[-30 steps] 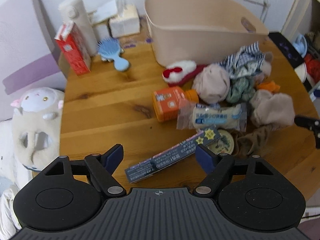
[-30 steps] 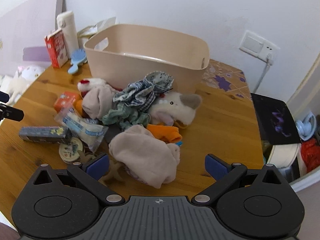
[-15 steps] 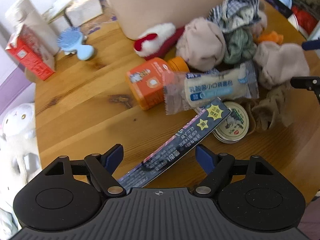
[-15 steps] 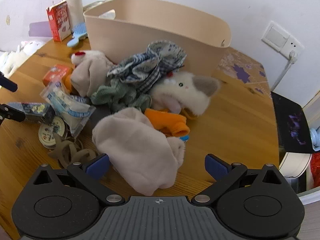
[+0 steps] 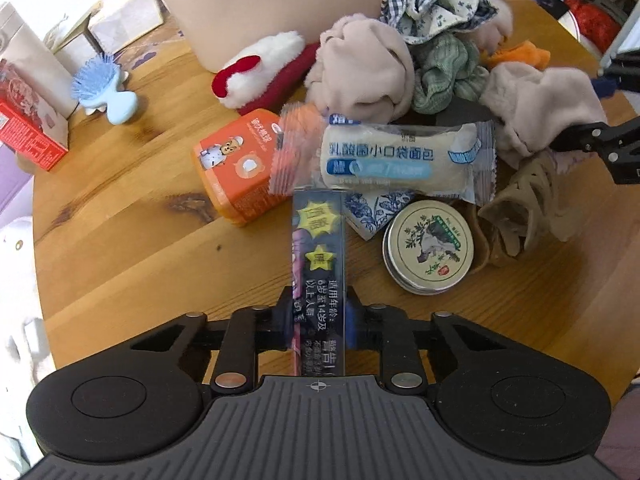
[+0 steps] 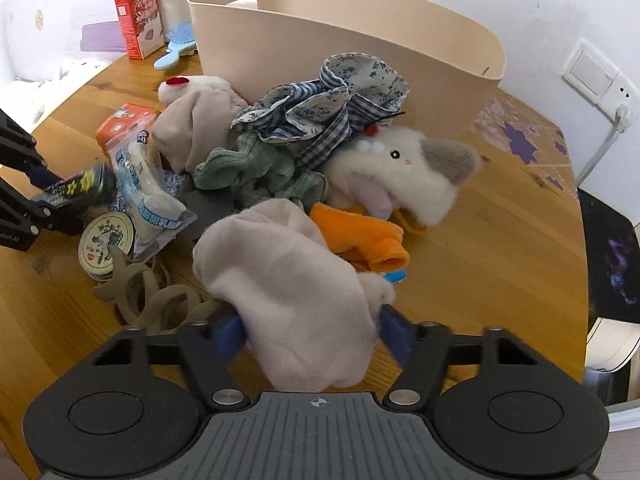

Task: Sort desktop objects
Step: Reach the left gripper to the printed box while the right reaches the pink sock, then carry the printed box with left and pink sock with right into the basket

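Left tool point(image 5: 318, 312), jaws closing, pinched narrow on the near end of a long dark-blue cardboard box with yellow star stickers point(image 5: 320, 248), box running straight ahead over the round wooden table point(image 5: 132, 240). Just right of the box, a round cream tin with a plant picture on its lid point(image 5: 429, 246); past the box's far end, a clear-wrapped bread roll with blue print point(image 5: 384, 160) lying over an orange plastic bottle point(image 5: 234, 168). Right tool point(image 6: 314, 330), jaws closing, blue pads pressed on both sides of a pale pink fleece garment point(image 6: 288, 280). Beyond it, an orange cloth point(image 6: 360, 240), a white plush cat-face toy point(image 6: 400, 172), then a beige plastic storage bin point(image 6: 360, 40) farthest back.
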